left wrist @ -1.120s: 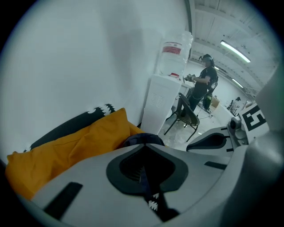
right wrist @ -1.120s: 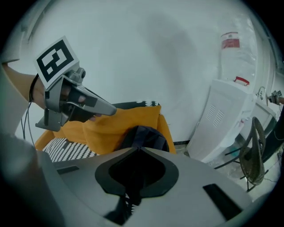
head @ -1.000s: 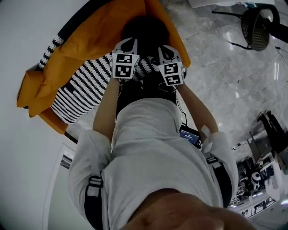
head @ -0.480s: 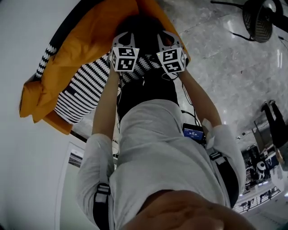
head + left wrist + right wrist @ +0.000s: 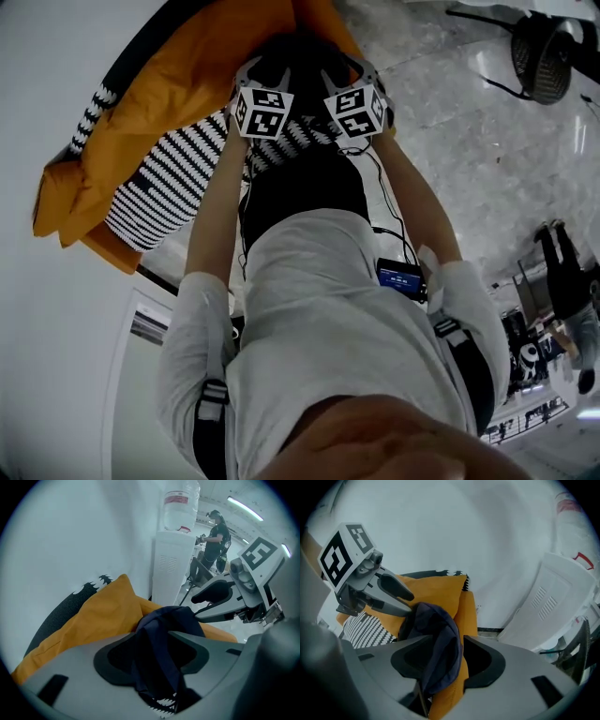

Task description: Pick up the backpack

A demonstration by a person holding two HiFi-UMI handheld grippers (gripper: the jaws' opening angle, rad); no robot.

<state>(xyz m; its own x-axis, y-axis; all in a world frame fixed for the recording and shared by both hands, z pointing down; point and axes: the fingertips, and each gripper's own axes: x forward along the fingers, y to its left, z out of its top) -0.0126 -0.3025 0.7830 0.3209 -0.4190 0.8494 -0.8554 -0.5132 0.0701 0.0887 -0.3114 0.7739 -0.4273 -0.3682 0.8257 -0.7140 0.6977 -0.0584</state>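
Note:
A dark navy backpack (image 5: 302, 54) lies on an orange sofa cushion (image 5: 187, 75). In the head view both grippers reach down onto it side by side, my left gripper (image 5: 267, 69) and my right gripper (image 5: 343, 67). In the left gripper view a navy strap of the backpack (image 5: 164, 630) runs between the jaws of my left gripper (image 5: 157, 652). These jaws have just been opening and stand apart. In the right gripper view a fold of the backpack (image 5: 436, 634) hangs between the jaws of my right gripper (image 5: 451, 662), which have also just been opening, with a gap beside the fabric.
A black-and-white striped cushion (image 5: 169, 178) lies on the sofa near my left arm. A white water dispenser (image 5: 171, 559) stands behind the sofa against the wall. A person (image 5: 216, 531) stands far back. A floor fan (image 5: 539, 56) stands on the marble floor.
Both grippers have moved up the picture and further onto the backpack. Their marker cubes have rolled slightly outward.

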